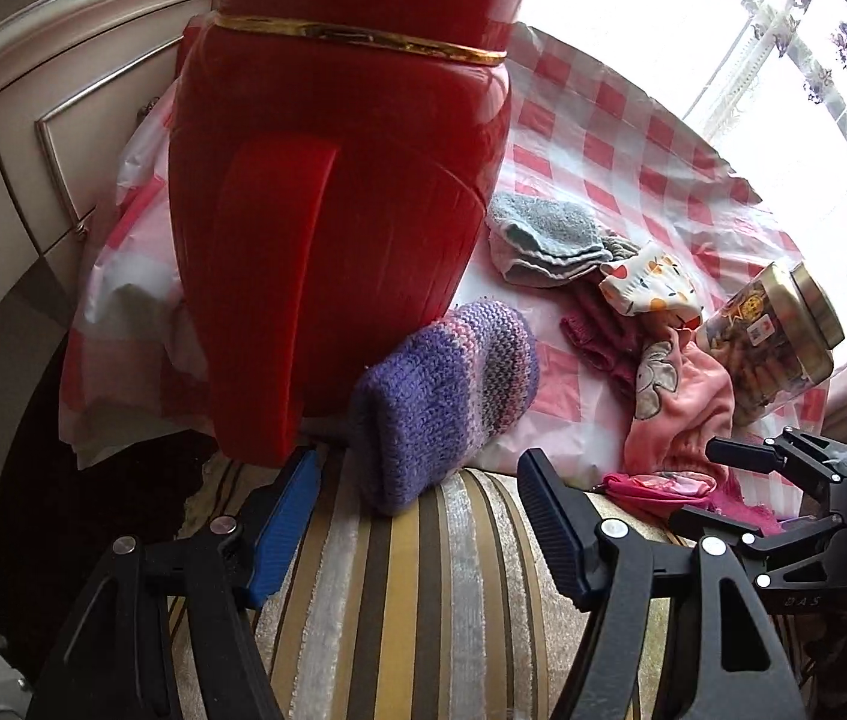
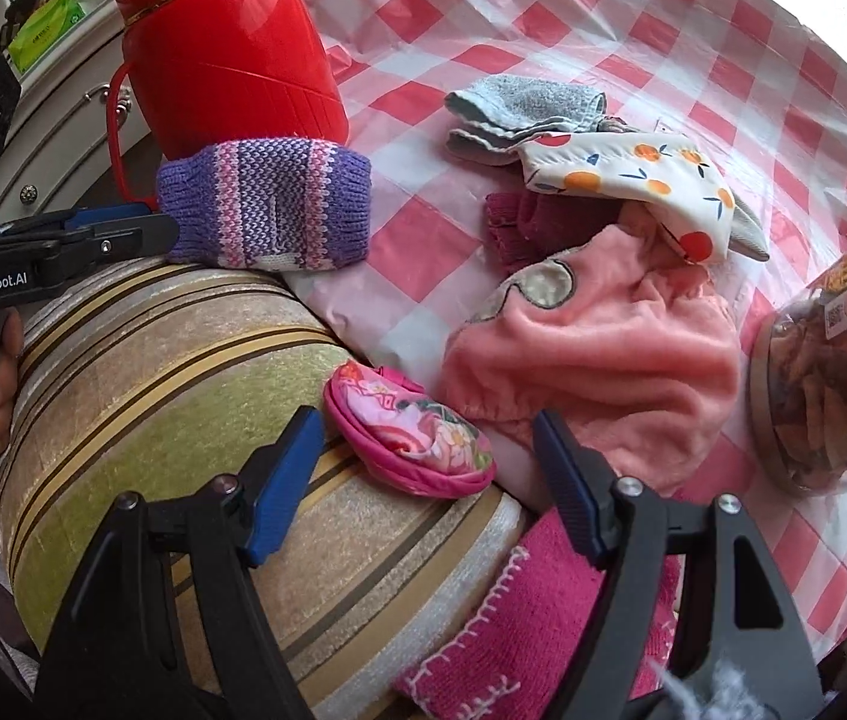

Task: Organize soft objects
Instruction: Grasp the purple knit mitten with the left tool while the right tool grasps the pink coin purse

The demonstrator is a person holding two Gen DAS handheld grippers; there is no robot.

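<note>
"GenRobot.AI" stands in white letters on the black arm of the left gripper (image 2: pixel 123 228), seen at the left edge of the right wrist view; faint raised letters, seemingly "DAS", sit on the black frame of the right gripper (image 1: pixel 717 480) in the left wrist view; the jar (image 1: pixel 777 342) carries a gold emblem and a small square code label, both too blurred to read; the green box (image 2: pixel 48 30) bears print too small to make out.
</note>
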